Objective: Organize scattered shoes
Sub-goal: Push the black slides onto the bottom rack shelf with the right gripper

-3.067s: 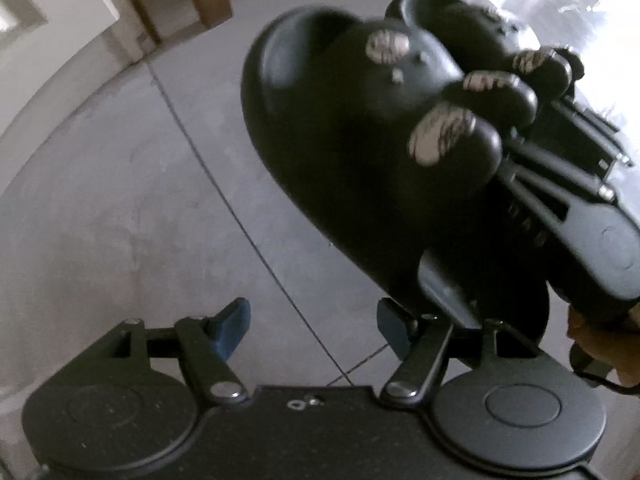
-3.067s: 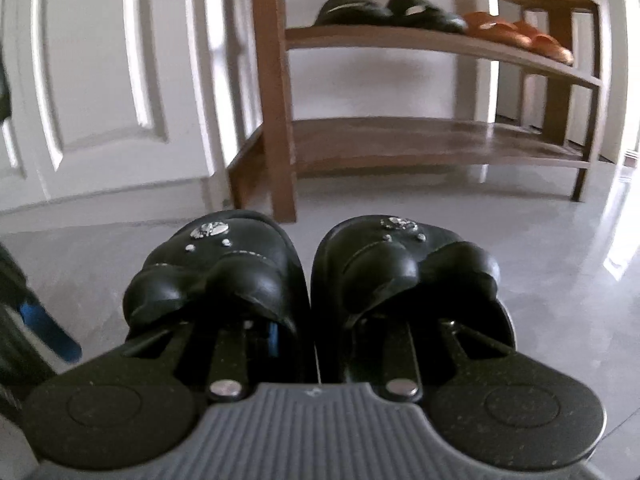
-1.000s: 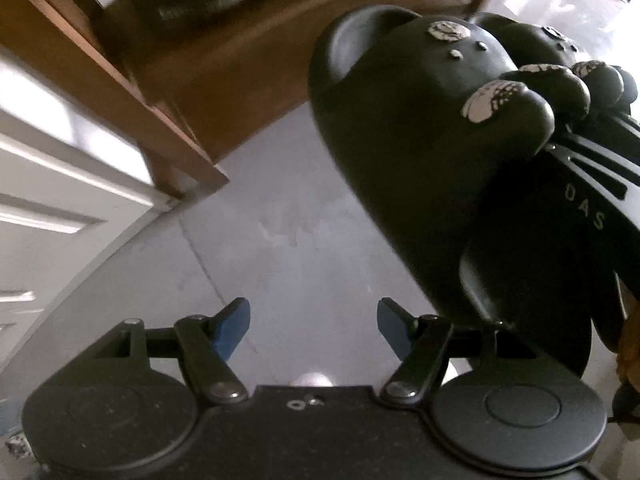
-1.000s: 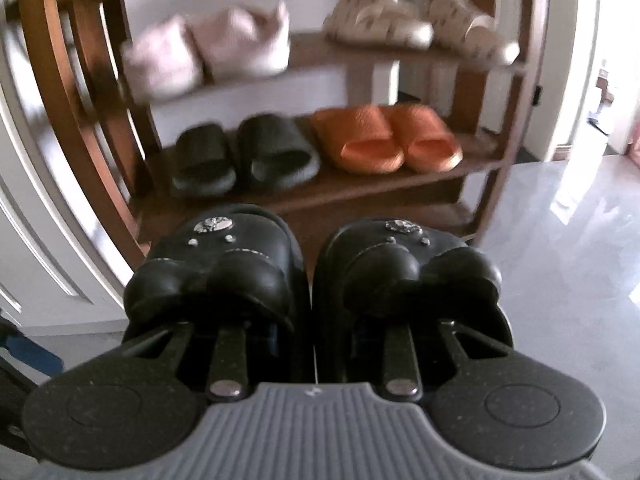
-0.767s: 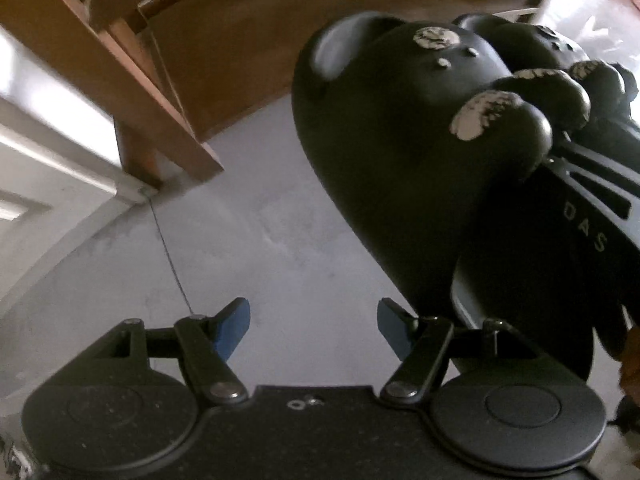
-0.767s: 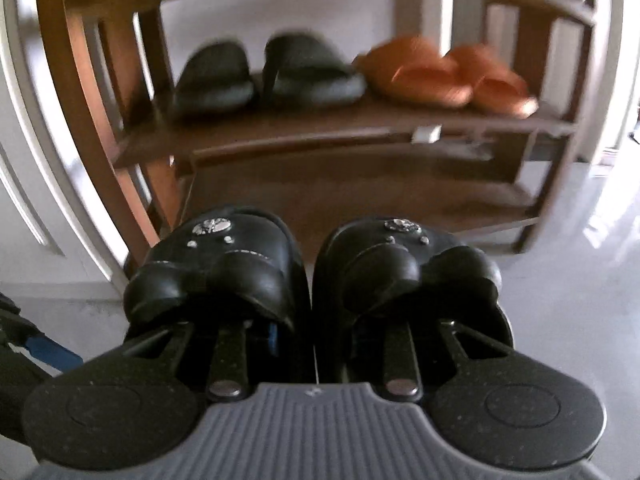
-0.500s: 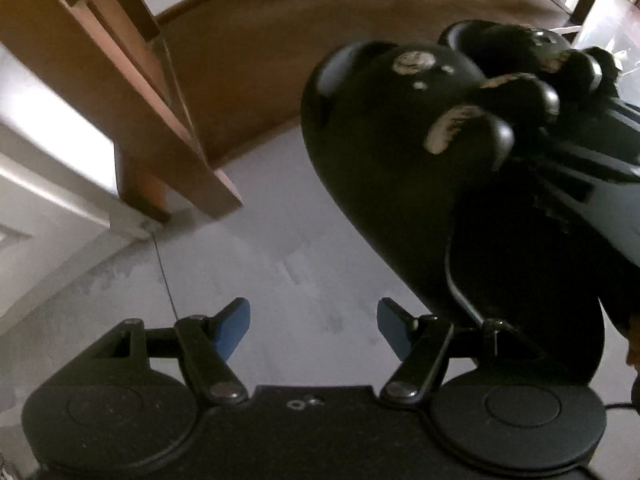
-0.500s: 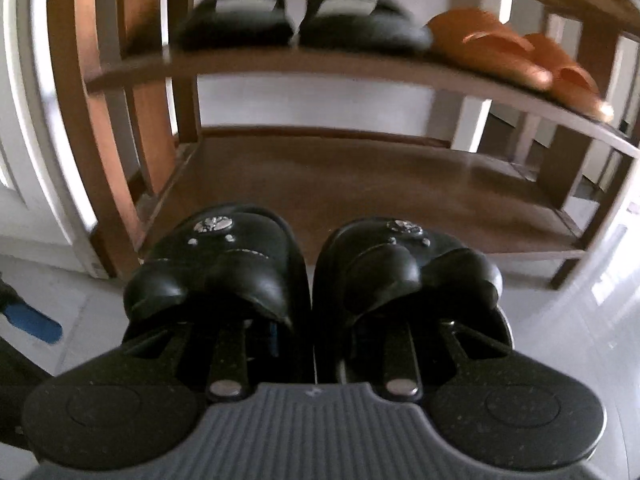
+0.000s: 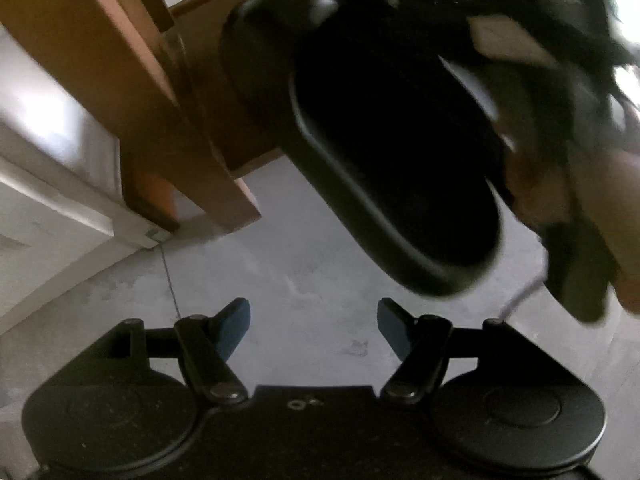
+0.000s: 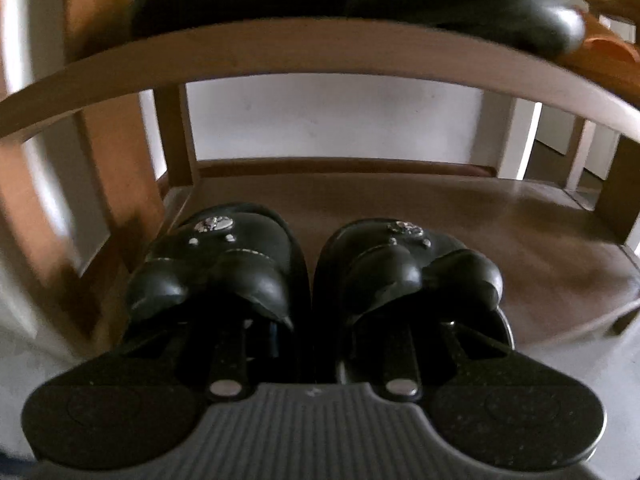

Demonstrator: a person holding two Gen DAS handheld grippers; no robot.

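My right gripper [image 10: 310, 332] is shut on a pair of black clogs [image 10: 224, 264], one finger inside each shoe, gripping their inner walls together. The toes reach over the front of the bottom shelf [image 10: 460, 216] of the wooden shoe rack. In the left wrist view the same clogs [image 9: 384, 128] show from below and behind, tilted, with the hand holding the right gripper at the far right. My left gripper [image 9: 314, 322] is open and empty above the grey floor, in front of the rack's left leg [image 9: 132, 112].
Dark slippers [image 10: 460, 0] and an orange one [image 10: 608, 52] sit on the shelf above the bottom one. A white wall and skirting [image 9: 56, 200] stand to the left of the rack. The grey tiled floor [image 9: 304, 264] lies before it.
My right gripper has moved forward and down with the clogs, from facing the upper shelves to the bottom shelf. The left gripper has closed in on the rack's leg, still open.
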